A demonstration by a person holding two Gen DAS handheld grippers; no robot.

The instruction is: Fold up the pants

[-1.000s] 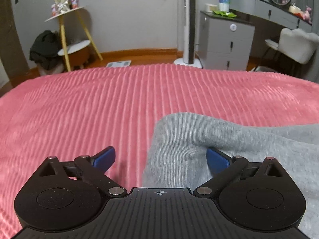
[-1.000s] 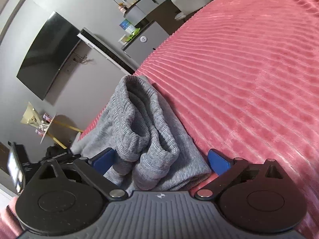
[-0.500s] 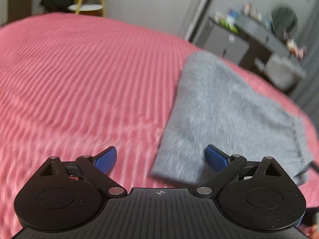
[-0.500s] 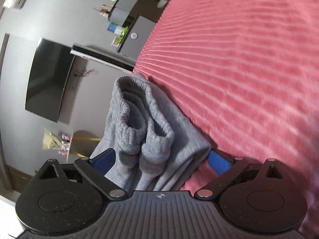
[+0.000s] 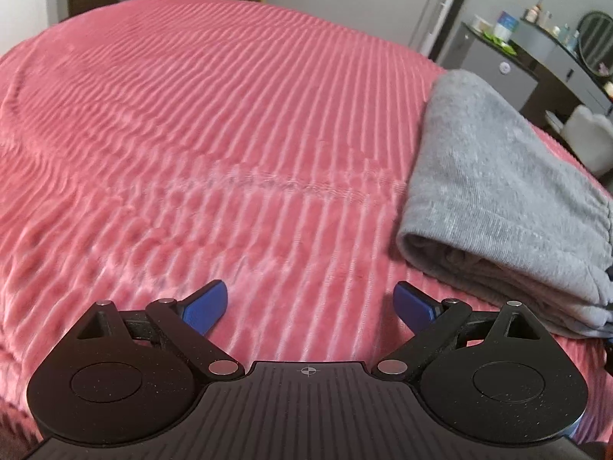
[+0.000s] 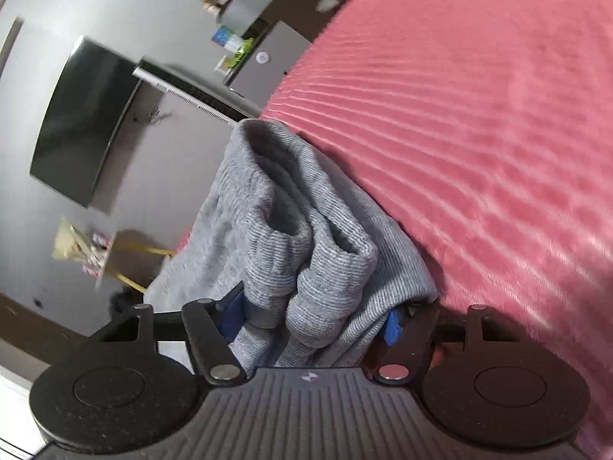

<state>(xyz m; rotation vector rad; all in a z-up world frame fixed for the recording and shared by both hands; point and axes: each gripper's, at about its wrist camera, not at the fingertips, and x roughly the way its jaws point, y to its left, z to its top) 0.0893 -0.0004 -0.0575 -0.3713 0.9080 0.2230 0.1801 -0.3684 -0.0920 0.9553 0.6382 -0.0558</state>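
The grey pants (image 5: 494, 188) lie folded in a thick stack on the pink ribbed bedspread (image 5: 214, 145), at the right of the left wrist view. My left gripper (image 5: 310, 303) is open and empty, over the bedspread just left of the stack. In the right wrist view my right gripper (image 6: 314, 318) is shut on the folded end of the grey pants (image 6: 306, 237); the ribbed cuffs bulge out between its blue fingers (image 6: 391, 327), which are mostly hidden by cloth.
The pink bedspread (image 6: 479, 122) fills the right of the right wrist view. Beyond the bed stand a grey drawer unit (image 5: 494, 65), a dressing table with a mirror (image 5: 594, 42), a white chair (image 5: 586, 130), a wall television (image 6: 80, 122) and a yellow-legged stand (image 6: 115, 264).
My left gripper has pulled back and to the left, away from the pants, staying open. My right gripper has closed from open onto the folded end of the pants.
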